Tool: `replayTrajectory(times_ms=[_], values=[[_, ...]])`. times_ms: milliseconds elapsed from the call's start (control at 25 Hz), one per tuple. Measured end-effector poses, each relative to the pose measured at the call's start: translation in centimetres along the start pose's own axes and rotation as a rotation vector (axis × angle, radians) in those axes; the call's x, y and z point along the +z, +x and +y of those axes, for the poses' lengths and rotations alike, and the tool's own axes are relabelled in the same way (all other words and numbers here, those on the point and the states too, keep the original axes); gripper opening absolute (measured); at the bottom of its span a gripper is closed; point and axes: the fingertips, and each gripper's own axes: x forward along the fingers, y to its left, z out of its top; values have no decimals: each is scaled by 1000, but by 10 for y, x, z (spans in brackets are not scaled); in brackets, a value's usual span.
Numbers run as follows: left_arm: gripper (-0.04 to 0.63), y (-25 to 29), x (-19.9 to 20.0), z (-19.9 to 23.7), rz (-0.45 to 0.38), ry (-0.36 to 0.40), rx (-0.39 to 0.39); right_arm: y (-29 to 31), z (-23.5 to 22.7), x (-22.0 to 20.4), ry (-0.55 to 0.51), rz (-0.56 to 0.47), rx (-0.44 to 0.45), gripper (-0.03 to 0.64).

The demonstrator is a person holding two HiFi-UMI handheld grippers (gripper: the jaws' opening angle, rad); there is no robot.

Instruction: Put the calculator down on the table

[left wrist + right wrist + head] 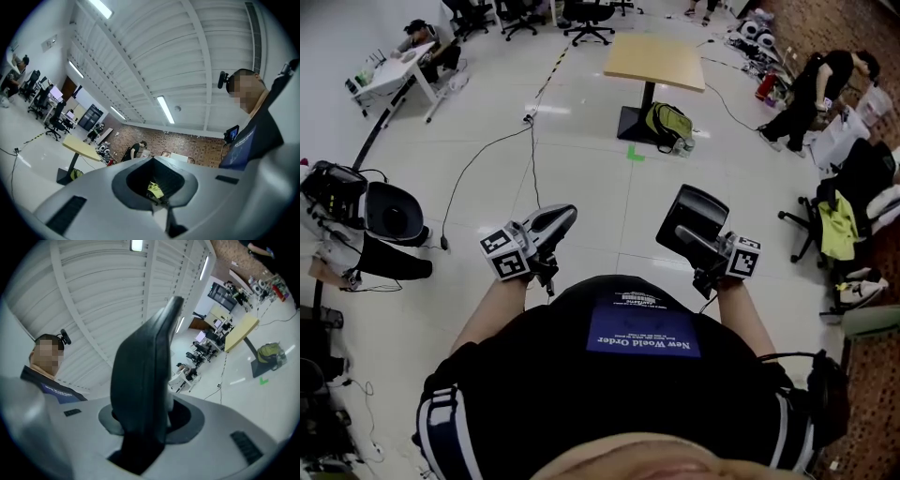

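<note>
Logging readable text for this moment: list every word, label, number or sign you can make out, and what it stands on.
"New World Order": white print on the blue patch on the person's black shirt, upside down in the head view.
Smaller lines on that patch, and the logo beside it: too small to read.
Square markers on the gripper cubes: patterns, no text.
Calculator: no legible print.

The person's left forearm (490, 307) and right forearm (746, 317) reach forward side by side. The left gripper (555, 223) points ahead with its jaws together and empty. The right gripper (686, 240) has its jaws clamped on a dark calculator (696, 216).
</note>
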Motion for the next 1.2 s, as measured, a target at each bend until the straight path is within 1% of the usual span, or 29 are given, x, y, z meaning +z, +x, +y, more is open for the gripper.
replayTrajectory(times_ms=[120,280,440,600,760,880,960,1040,1120,1200], values=[[7,45,3,7,-12,-20,-4,-17,-22,33,-1,-14,12,141],[7,85,5,20,28,-15,-14,-31,-53,58,6,-27,-14,141],[8,110,0,50,54,-41,-27,-31,-83,73,18,-44,-49,141],[8,139,-2,89,62,-65,-74,-21,-117,93,11,-49,-87,141],[8,156,22,147,66,-50,-134,18,-145,125,-33,-70,-119,141],[8,160,47,194,84,-36,-161,59,-163,148,-24,-106,-122,141],[8,161,64,224,98,-22,-185,83,-179,160,-40,-113,-143,141],[8,159,75,255,116,-15,-205,109,-194,169,-47,-130,-159,141],[7,158,81,285,130,-16,-216,133,-207,175,-38,-146,-156,141],[7,162,87,309,129,-27,-219,149,-223,179,-31,-136,-169,141]])
